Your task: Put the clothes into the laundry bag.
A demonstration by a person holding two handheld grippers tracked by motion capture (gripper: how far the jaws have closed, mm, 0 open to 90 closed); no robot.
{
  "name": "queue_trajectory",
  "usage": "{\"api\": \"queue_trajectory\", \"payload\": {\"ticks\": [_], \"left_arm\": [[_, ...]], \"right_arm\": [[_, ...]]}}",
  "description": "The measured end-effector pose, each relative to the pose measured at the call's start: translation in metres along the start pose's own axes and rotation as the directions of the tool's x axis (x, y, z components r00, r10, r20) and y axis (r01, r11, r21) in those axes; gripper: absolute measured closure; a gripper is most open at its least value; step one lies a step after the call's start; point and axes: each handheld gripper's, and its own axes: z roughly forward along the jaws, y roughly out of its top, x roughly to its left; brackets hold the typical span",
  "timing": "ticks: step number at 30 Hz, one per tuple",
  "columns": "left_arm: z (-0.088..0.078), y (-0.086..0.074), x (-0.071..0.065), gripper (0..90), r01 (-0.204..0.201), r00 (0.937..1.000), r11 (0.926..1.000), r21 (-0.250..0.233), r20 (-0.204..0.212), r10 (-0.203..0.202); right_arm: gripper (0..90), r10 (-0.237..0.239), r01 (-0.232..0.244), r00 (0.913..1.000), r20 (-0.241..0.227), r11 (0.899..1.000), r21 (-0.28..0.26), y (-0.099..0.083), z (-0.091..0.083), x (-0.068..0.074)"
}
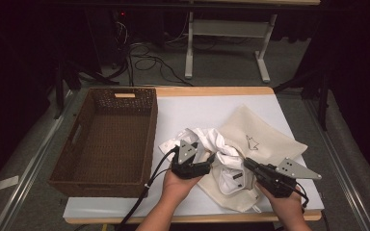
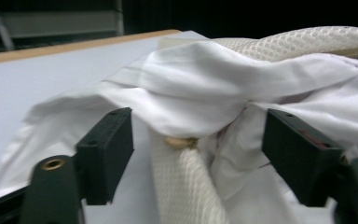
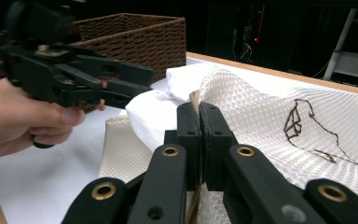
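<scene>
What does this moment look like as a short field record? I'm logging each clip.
work: white garment going into mesh bag
left gripper: open, jaws either side of bunched garment
right gripper: shut on bag edge
bag: cream, flat on table, brown stitched figure
garment: partly in the bag's mouth, partly spilling out
basket: brown wicker, left of the cloth
</scene>
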Motion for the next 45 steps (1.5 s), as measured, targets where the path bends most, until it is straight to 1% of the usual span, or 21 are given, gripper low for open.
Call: {"api": "queue_trajectory", "payload": {"ticks": [3, 5, 8, 9, 11, 13, 14, 15, 17, 18, 19, 22, 25, 28, 31, 35, 37, 39, 41, 43, 45], "left_arm": [[0.004, 0.008, -0.008, 22.3, -0.027, 0.9993, 0.9991, -0.032, 0.027, 0.028], [0.010, 0.015, -0.014, 21.5, -0.030, 0.9985, 0.9991, -0.030, 0.045, 0.031], [0.021, 0.019, -0.018, 20.6, -0.023, 0.9967, 0.9997, 0.005, 0.077, 0.023], [0.025, 0.019, -0.019, 22.3, -0.005, 0.9950, 0.9998, 0.022, 0.100, 0.003], [0.030, 0.017, -0.018, 36.6, 0.015, 0.9896, 0.9995, 0.028, 0.142, -0.019], [0.032, 0.015, -0.020, 50.9, 0.006, 0.9866, 0.9996, 0.027, 0.163, -0.010], [0.033, 0.014, -0.021, 56.3, 0.004, 0.9868, 0.9997, 0.026, 0.162, -0.008], [0.033, 0.013, -0.022, 64.5, -0.001, 0.9868, 0.9997, 0.024, 0.162, -0.003], [0.032, 0.013, -0.024, 76.7, -0.026, 0.9876, 0.9994, 0.023, 0.156, 0.022], [0.031, 0.013, -0.025, 81.8, -0.033, 0.9881, 0.9992, 0.023, 0.151, 0.029], [0.029, 0.013, -0.026, 83.4, -0.032, 0.9888, 0.9992, 0.026, 0.147, 0.028], [0.021, 0.012, -0.028, 83.9, -0.034, 0.9905, 0.9994, 0.011, 0.134, 0.032], [0.009, 0.007, -0.036, 84.3, -0.068, 0.9906, 0.9976, -0.011, 0.118, 0.069], [0.001, 0.000, -0.045, 84.4, -0.075, 0.9887, 0.9966, -0.033, 0.127, 0.079], [-0.003, -0.011, -0.061, 84.2, -0.101, 0.9847, 0.9940, -0.042, 0.139, 0.106], [0.002, -0.024, -0.078, 84.5, -0.149, 0.9744, 0.9886, -0.017, 0.168, 0.150], [0.009, -0.029, -0.083, 84.7, -0.151, 0.9711, 0.9885, 0.010, 0.189, 0.146], [0.016, -0.034, -0.087, 84.7, -0.165, 0.9666, 0.9856, 0.036, 0.205, 0.154], [0.025, -0.041, -0.091, 84.6, -0.185, 0.9614, 0.9803, 0.069, 0.219, 0.166], [0.033, -0.045, -0.091, 84.7, -0.185, 0.9606, 0.9775, 0.102, 0.229, 0.158], [0.040, -0.046, -0.089, 84.7, -0.169, 0.9620, 0.9787, 0.117, 0.236, 0.138]], "right_arm": [[89.2, -0.002, 0.002, 1.0000, 0.005, 1.000, 0.000, 0.000, -0.001, -0.001], [89.2, -0.001, 0.001, 1.0000, 0.006, 1.000, 0.000, 0.000, -0.001, -0.002], [89.2, -0.004, 0.004, 1.0000, 0.003, 1.000, 0.005, 0.000, 0.000, -0.001], [89.2, -0.009, 0.009, 1.0000, 0.001, 1.000, 0.004, 0.000, 0.001, 0.000], [89.2, -0.016, 0.016, 0.9999, 0.005, 1.000, 0.011, 0.000, 0.001, 0.001], [89.2, -0.010, 0.010, 0.9999, 0.003, 1.000, 0.009, 0.000, 0.001, 0.000], [89.3, -0.008, 0.008, 1.0000, 0.003, 1.000, 0.009, 0.000, 0.001, 0.000], [89.3, 0.000, 0.000, 1.0000, 0.004, 1.000, 0.012, -0.001, 0.001, 0.000], [89.3, -0.005, 0.005, 1.0000, 0.001, 1.000, 0.010, -0.001, 0.002, 0.000], [89.2, -0.008, 0.008, 1.0000, 0.001, 1.000, 0.010, -0.001, 0.002, 0.000], [89.3, -0.007, 0.007, 1.0000, 0.001, 1.000, 0.009, -0.001, 0.002, 0.000], [89.3, -0.008, 0.008, 1.0000, 0.005, 1.000, 0.012, -0.001, 0.002, 0.000], [89.3, -0.003, 0.003, 0.9999, 0.013, 1.000, 0.021, -0.002, 0.003, -0.001], [89.3, -0.001, 0.000, 0.9998, 0.022, 1.000, 0.025, -0.002, 0.005, -0.002], [89.3, 0.001, -0.002, 0.9995, 0.032, 1.000, 0.031, -0.002, 0.005, -0.002], [89.3, 0.011, -0.012, 0.9989, 0.046, 0.999, 0.037, -0.002, 0.005, -0.003], [89.3, 0.013, -0.015, 0.9990, 0.044, 0.999, 0.038, -0.003, 0.005, -0.004], [89.3, 0.015, -0.016, 0.9989, 0.046, 0.999, 0.040, -0.003, 0.005, -0.005], [89.3, 0.017, -0.019, 0.9989, 0.044, 0.999, 0.043, -0.003, 0.005, -0.005], [89.3, 0.013, -0.015, 0.9992, 0.037, 0.999, 0.044, -0.004, 0.007, -0.005], [89.3, 0.012, -0.013, 0.9994, 0.033, 0.999, 0.049, -0.005, 0.007, -0.004]]}}
